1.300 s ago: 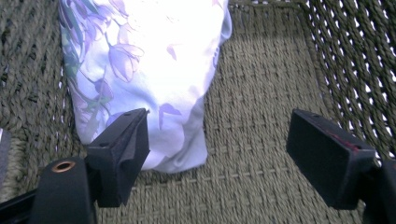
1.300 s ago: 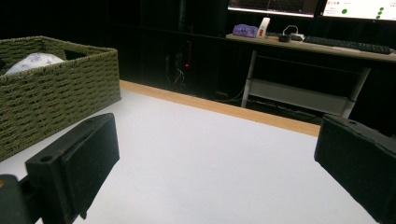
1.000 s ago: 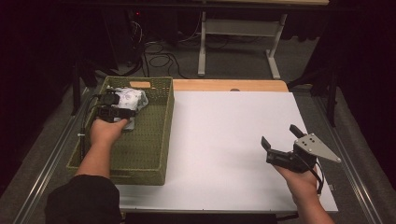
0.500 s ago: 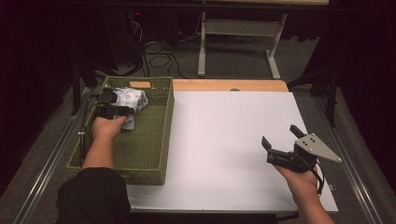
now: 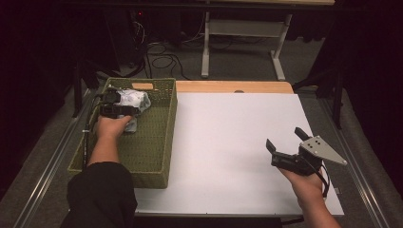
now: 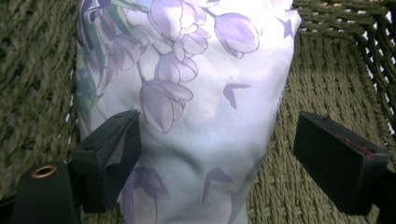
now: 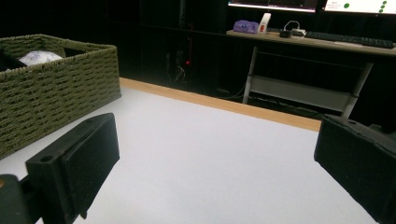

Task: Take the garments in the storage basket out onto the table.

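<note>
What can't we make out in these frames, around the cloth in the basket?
- High view: the near part of the floral cloth is covered by the left gripper and the left hand.
- Left gripper view: the cloth's top and bottom are cut off by the frame edges, so its full shape is unclear; whether the left-hand jaw touches it cannot be told.
- Right gripper view: the woven basket wall hides all but the cloth's top.

Left claw [image 5: 115, 105] over floral cloth [image 5: 134, 99] in green basket [image 5: 152, 156].
</note>
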The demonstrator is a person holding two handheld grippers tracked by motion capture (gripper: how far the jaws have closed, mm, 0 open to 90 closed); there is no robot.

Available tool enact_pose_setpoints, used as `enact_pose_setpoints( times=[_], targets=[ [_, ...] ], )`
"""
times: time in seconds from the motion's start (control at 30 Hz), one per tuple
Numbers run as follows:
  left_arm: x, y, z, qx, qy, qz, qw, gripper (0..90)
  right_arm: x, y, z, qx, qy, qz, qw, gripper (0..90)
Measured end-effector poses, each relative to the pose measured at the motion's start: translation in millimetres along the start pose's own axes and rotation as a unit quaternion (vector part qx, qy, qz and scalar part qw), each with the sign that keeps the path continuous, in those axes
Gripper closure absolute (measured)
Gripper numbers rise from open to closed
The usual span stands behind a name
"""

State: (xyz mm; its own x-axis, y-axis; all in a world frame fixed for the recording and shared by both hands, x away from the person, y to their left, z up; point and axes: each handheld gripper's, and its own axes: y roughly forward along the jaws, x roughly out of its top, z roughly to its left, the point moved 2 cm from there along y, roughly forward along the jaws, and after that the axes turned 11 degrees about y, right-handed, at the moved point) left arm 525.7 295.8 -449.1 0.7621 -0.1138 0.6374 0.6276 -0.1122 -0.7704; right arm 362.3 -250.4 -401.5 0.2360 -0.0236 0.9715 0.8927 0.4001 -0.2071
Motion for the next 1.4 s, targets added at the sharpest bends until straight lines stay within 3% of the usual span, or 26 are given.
enact_pose_setpoints(
  times=[0.13,0.23,0.33,0.87,1.4],
  targets=[
    [-0.4,5.3,1.9,0.000,0.004,0.003,1.0000,16.1,-0.5,0.4,0.1,0.000,0.001,0.001,1.0000,0.7],
    [1.7,9.1,0.7,0.005,0.021,0.013,0.9997,16.1,-1.1,0.8,0.4,0.001,0.001,0.002,1.0000,0.7],
    [1.3,12.3,2.2,-0.002,0.013,0.012,0.9998,16.2,-1.4,0.8,0.2,0.001,0.003,0.003,1.0000,0.7],
    [-5.5,23.4,0.4,0.001,0.018,0.031,0.9994,18.7,-1.1,-0.2,-1.1,0.002,0.004,0.002,1.0000,0.7],
    [-8.2,24.8,-1.2,0.008,0.028,0.045,0.9985,41.8,-1.1,-0.6,-1.0,0.002,0.006,0.001,1.0000,0.7]
  ],
)
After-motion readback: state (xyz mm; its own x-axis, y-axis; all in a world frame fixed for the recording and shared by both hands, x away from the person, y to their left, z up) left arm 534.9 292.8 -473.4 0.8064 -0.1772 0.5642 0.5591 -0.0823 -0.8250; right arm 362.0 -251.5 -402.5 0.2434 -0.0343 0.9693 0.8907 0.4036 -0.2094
